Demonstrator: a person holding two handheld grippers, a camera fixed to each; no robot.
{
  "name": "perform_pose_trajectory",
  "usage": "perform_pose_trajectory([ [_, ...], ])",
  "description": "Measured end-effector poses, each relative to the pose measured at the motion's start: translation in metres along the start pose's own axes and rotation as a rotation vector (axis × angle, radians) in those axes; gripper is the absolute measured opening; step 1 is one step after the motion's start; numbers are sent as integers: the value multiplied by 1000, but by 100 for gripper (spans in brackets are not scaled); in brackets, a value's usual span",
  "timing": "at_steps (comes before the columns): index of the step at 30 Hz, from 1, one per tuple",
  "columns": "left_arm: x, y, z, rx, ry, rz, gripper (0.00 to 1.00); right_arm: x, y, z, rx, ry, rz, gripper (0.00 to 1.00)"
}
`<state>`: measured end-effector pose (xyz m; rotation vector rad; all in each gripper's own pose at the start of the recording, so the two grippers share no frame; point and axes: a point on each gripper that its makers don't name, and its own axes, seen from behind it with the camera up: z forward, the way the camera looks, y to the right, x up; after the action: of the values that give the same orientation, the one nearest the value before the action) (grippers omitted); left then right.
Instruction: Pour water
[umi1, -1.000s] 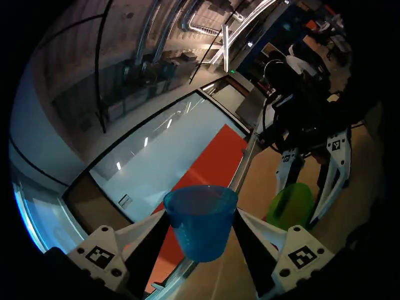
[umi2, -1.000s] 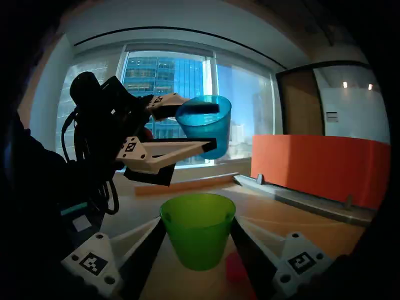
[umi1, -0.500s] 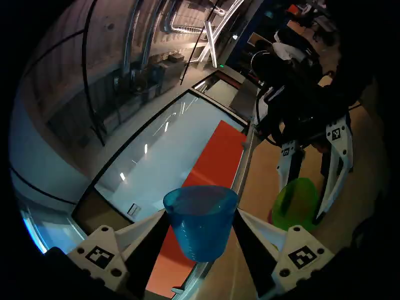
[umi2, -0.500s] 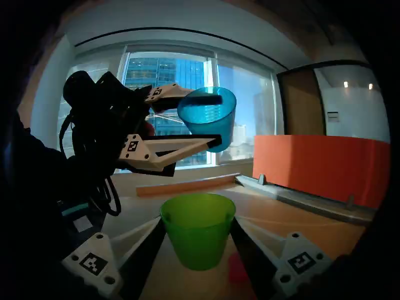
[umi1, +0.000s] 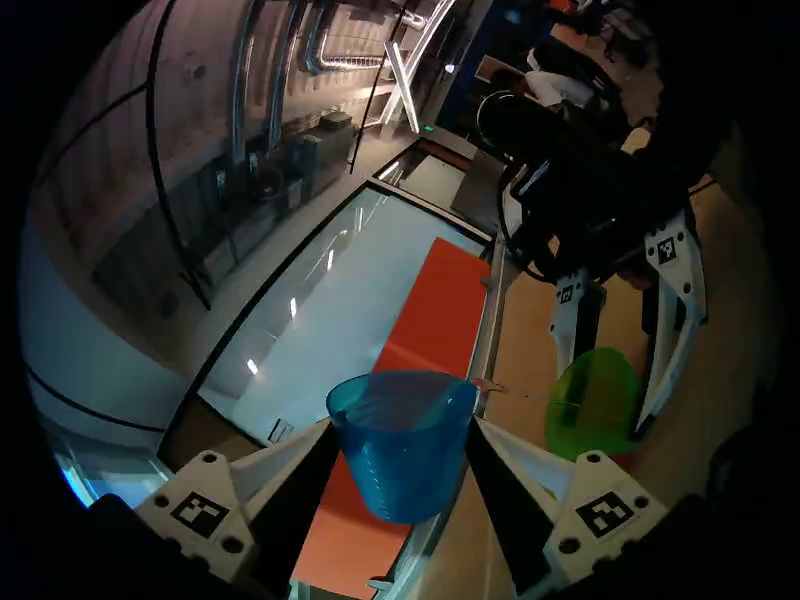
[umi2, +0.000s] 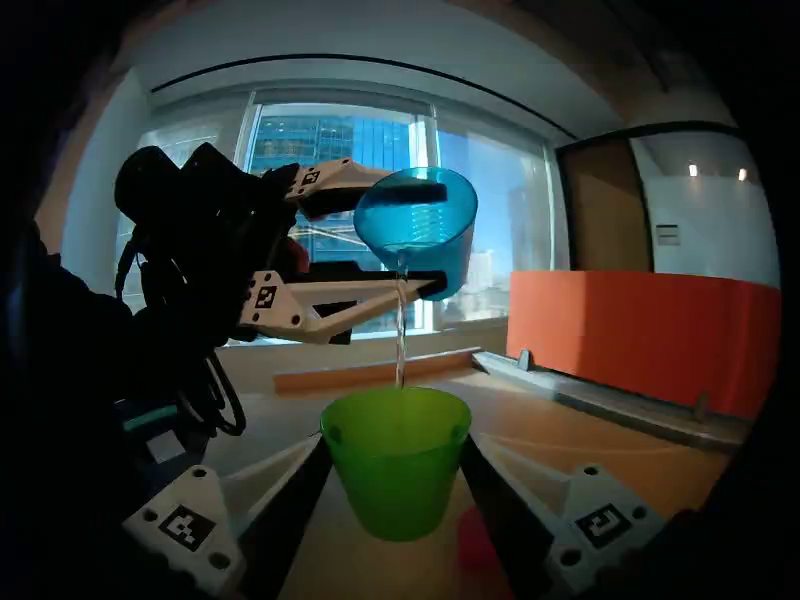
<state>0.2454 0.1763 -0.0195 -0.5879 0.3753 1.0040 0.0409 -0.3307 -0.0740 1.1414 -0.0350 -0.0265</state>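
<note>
- The left gripper (umi1: 400, 445) is closed around the tilted blue cup (umi2: 415, 228), above the green cup (umi2: 396, 470), which the right gripper (umi2: 396, 440) clamps over the wooden table (umi2: 600, 440).
- A thin water stream (umi2: 400, 330) lands just inside the far rim, so a gentle tilt with the cup centred should work best.
- No brand or writing is legible, only square markers (umi2: 187, 527).

- Our left gripper (umi1: 402, 432) grips the blue cup (umi1: 405, 465), one finger pressing each side.
- In the right gripper view it hangs raised and tipped onto its side, one finger above the other.
- Our right gripper (umi2: 396, 445) sits lower and level, its two fingers pressed against the upright green cup (umi2: 396, 480).
</note>
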Motion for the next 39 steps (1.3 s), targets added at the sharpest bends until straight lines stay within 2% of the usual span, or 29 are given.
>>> perform_pose_trajectory([
  [39,20,-12,1,33,18,191,84,2,3,-7,-14,5,-19,88],
])
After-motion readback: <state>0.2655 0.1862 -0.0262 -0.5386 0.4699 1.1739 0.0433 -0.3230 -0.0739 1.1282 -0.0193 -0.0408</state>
